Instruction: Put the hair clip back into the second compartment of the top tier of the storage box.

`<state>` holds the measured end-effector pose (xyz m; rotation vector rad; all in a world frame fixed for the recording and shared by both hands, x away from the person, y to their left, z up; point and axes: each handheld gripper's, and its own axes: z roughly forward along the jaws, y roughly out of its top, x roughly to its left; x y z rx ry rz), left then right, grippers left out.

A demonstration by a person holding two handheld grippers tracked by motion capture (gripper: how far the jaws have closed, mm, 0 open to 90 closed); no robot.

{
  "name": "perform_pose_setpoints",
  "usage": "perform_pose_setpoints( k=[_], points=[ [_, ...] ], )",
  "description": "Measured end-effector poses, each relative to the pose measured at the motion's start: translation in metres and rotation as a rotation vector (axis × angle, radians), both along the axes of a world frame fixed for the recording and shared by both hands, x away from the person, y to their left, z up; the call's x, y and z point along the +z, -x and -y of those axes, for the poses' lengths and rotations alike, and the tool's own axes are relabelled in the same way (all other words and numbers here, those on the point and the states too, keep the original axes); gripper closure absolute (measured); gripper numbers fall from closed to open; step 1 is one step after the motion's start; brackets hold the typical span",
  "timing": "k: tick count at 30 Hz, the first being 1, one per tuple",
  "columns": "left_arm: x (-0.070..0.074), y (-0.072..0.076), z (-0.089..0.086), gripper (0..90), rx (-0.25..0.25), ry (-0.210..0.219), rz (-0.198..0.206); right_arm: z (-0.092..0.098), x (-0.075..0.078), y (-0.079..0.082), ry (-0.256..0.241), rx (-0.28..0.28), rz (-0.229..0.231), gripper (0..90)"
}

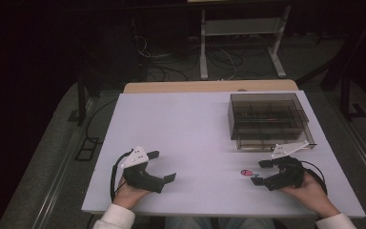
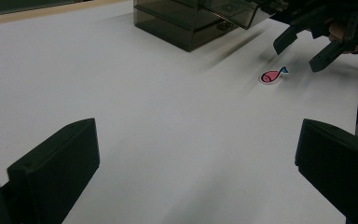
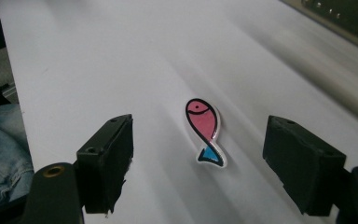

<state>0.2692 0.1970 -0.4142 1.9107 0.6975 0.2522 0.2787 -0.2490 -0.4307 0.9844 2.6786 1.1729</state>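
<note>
Left gripper (image 1: 161, 166), jaws apart, idles at seven o'clock on the table (image 1: 181, 129). Fish sticker (image 3: 205, 130) lies flat at five o'clock, between the spread jaws of the right gripper (image 3: 214, 163); its long axis runs head eleven, tail five. Best approach, probably: lower squarely, closing across the narrow body.

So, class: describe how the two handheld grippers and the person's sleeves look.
Both the left gripper and the right gripper are black, each with two blocky, flat-faced jaws and a pale three-cornered plate on top. A black cable loops from the left gripper, and another trails from the right one. The sleeves are white.
</note>
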Motion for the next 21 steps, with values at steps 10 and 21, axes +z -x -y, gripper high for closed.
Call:
perform_pose_setpoints(
  k=[10,21],
  points=[
    [0.000,0.000,0.000,0.0,-0.003,-0.003,0.001,-0.006,-0.007,0.001,0.030,0.006,-0.020,25.0],
    [-0.001,-0.001,0.000,0.0,-0.009,-0.007,0.001,-0.010,-0.013,0.000,0.074,0.022,-0.024,28.8]
  ],
)
